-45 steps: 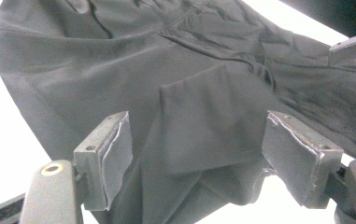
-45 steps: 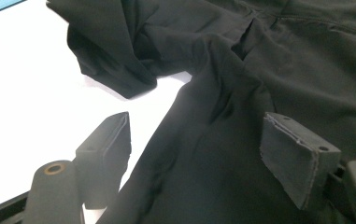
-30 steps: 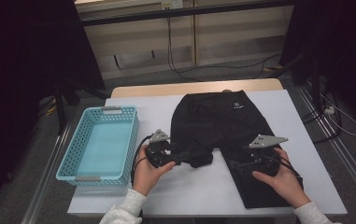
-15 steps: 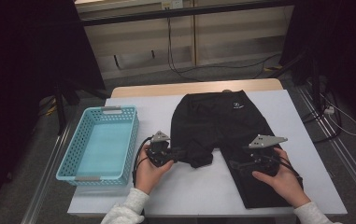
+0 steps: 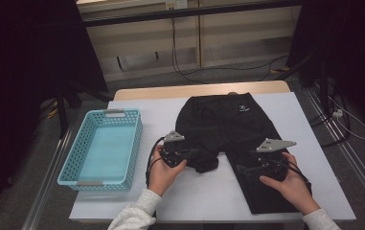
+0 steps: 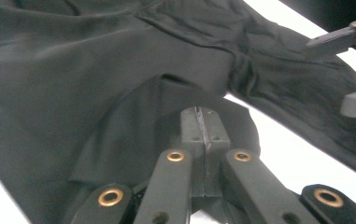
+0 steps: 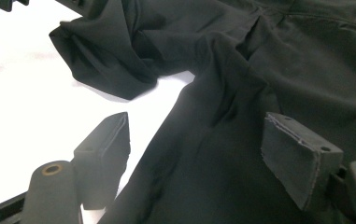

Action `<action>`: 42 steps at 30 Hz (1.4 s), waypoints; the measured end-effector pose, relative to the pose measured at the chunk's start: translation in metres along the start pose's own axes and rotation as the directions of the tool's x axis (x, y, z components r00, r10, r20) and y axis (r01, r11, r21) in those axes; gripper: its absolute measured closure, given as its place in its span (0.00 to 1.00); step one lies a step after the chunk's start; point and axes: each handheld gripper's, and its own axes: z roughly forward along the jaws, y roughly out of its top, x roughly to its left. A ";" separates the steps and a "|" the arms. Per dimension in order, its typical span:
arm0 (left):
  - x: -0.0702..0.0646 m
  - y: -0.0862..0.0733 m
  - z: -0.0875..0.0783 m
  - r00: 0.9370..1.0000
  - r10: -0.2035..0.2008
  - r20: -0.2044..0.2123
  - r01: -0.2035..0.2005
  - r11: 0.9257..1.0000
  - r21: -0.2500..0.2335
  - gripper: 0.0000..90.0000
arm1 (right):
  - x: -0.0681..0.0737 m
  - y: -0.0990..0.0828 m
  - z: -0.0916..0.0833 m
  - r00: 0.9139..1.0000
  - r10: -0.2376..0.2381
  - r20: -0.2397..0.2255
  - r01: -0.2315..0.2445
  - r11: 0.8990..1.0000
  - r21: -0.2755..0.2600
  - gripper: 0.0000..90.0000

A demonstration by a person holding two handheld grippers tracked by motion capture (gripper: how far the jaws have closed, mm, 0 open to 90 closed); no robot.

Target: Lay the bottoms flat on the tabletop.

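Black trousers [image 5: 233,139] are lying lengthwise, waistband pointing away from both grippers; left gripper [image 5: 195,154], just closed, is pinching a folded leg; right gripper [image 5: 245,168] is gaping over the other leg.

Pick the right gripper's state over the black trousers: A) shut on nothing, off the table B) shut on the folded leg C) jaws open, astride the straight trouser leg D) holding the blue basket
C: in the right gripper view the right gripper has its two pads well apart, with the black trousers lying between them and not pinched; the blue basket sits far off at the table's other side.
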 end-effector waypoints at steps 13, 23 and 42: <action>0.013 -0.002 -0.029 0.991 0.013 -0.131 -0.017 0.999 -0.030 0.37 | 0.016 0.017 0.026 0.998 -0.059 -0.024 0.060 0.998 0.004 0.29; 0.014 -0.012 -0.042 0.986 0.025 -0.168 -0.029 0.999 -0.021 0.28 | 0.036 0.039 0.055 0.991 -0.126 -0.053 0.127 0.992 0.022 0.38; 0.019 -0.028 -0.043 0.988 -0.003 -0.155 0.008 0.999 0.034 0.62 | 0.053 0.056 0.082 0.980 -0.189 -0.068 0.191 0.982 0.017 0.99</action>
